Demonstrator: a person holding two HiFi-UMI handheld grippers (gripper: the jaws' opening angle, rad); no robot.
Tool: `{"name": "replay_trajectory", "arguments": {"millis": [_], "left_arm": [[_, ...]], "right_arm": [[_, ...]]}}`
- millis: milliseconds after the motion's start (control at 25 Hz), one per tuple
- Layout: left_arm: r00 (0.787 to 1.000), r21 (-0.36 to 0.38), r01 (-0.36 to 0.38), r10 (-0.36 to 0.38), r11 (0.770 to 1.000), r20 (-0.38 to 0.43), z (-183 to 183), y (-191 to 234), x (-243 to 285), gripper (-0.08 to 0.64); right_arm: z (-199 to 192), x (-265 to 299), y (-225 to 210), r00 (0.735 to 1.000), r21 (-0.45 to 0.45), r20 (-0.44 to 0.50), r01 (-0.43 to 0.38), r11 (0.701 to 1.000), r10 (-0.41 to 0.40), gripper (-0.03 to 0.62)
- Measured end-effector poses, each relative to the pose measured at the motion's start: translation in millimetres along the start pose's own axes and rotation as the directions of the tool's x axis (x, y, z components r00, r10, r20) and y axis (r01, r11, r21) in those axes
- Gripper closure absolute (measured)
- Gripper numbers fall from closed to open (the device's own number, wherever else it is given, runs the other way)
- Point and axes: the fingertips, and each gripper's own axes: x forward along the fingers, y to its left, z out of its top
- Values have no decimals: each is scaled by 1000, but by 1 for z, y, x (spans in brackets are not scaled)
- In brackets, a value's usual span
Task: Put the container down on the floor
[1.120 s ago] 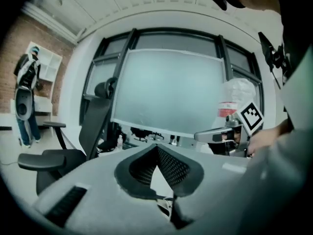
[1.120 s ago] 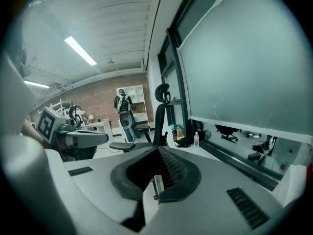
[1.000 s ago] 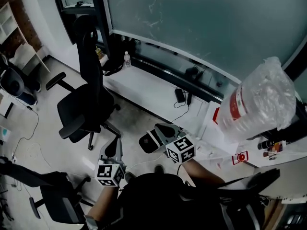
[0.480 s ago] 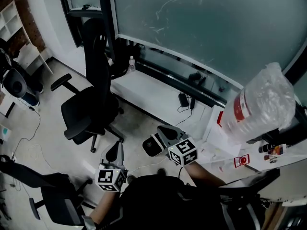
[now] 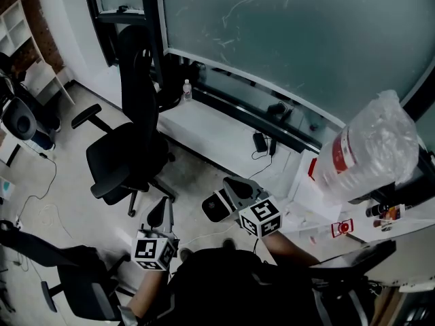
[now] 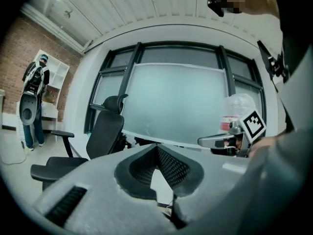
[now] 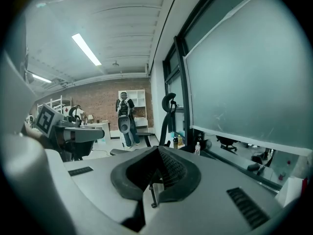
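Head view: the container (image 5: 367, 148), a bulky clear jug, stands high at the right by the desk (image 5: 401, 231), off the floor (image 5: 61, 175) and well apart from our left gripper (image 5: 159, 214) and right gripper (image 5: 212, 202).

Left gripper view: our jaws meet on nothing, and the container shows far right.

Right gripper view: jaws together, also empty.

We judge the jug needs both grippers opened wide, one on each side. We should keep it upright and lower it clear of the chair (image 5: 129, 155).
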Motion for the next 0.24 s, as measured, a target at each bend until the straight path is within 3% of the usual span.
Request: {"name": "replay_trajectory", "arguments": {"millis": [240], "left_arm": [[999, 32, 38, -39, 999, 12, 15, -1, 7, 554]], "right_arm": [[-2, 4, -3, 1000, 43, 0, 11, 999, -11, 584]]}}
